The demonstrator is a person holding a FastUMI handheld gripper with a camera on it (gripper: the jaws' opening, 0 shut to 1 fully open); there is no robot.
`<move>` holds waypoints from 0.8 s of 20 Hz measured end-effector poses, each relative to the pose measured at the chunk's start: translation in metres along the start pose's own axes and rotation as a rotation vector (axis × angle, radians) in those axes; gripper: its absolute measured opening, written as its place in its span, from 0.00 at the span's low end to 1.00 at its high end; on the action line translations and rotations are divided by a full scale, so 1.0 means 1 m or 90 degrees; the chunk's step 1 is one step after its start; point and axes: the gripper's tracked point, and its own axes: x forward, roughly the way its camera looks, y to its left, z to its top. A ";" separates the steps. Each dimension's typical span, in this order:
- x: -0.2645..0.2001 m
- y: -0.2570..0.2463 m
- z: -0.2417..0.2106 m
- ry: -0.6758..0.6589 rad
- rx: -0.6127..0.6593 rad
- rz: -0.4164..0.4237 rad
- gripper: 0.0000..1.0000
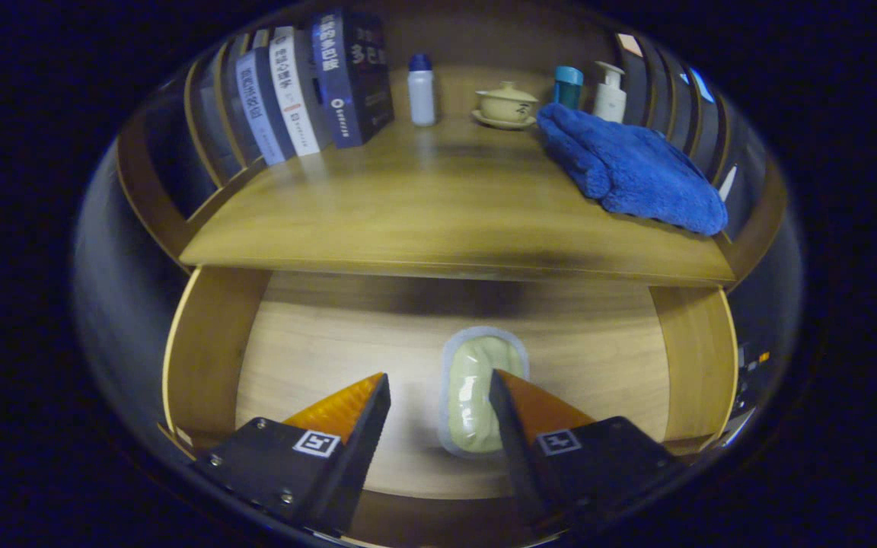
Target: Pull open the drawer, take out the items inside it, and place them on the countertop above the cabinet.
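Drawer (210, 358) wide open, and the gripper (438, 380) hangs over it, fingers spread apart, gripping nothing. At their one o'clock a pale green pouch (476, 388) lies on the drawer floor, partly behind the right finger. Up on the countertop (423, 221): books (309, 84) at eleven o'clock, white bottle (422, 90), lidded cup (507, 103), blue towel (629, 167) at one.

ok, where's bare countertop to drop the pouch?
Best patch: the middle and front of the countertop, between the books and the blue towel. Crowded at the back: white bottle, lidded cup, teal bottle, pump bottle. Gripper open over the pouch in the open drawer.
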 end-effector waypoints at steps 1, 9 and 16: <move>-0.001 -0.001 -0.001 0.003 0.003 0.002 0.76; 0.027 -0.031 -0.025 0.036 -0.001 -0.023 0.39; -0.029 0.001 -0.006 -0.081 0.000 0.120 0.16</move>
